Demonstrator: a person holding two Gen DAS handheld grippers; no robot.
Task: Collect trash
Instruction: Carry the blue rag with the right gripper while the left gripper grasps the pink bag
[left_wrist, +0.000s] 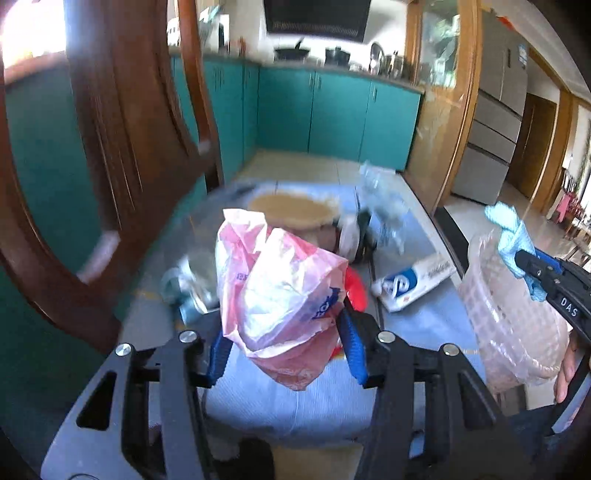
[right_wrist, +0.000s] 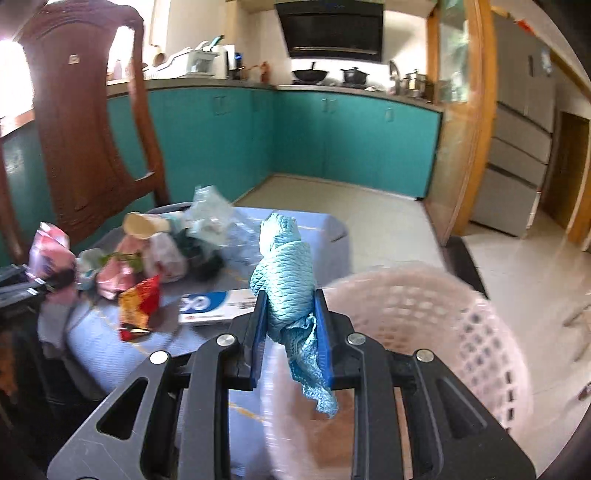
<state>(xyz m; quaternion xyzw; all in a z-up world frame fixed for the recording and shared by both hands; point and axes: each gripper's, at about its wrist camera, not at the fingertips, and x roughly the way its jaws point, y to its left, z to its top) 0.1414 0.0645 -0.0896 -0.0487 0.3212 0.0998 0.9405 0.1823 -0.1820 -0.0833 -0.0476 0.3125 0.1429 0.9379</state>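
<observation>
Teal crumpled cloth (right_wrist: 284, 291) sits clamped in the right gripper (right_wrist: 290, 325) just beside the pink perforated plastic basket (right_wrist: 443, 317); the left gripper (left_wrist: 284, 343) pinches a pink-and-white plastic bag (left_wrist: 277, 291) above the table (left_wrist: 424, 325). Each should be centred over the basket before release.

I count two grippers, left (left_wrist: 284, 343) and right (right_wrist: 290, 325), one pink plastic bag (left_wrist: 280, 291), one blue cloth (right_wrist: 284, 273), one pink basket (right_wrist: 443, 325), one toothpaste box (left_wrist: 413, 280), one red snack wrapper (right_wrist: 140, 306), one wooden chair (right_wrist: 81, 129)
</observation>
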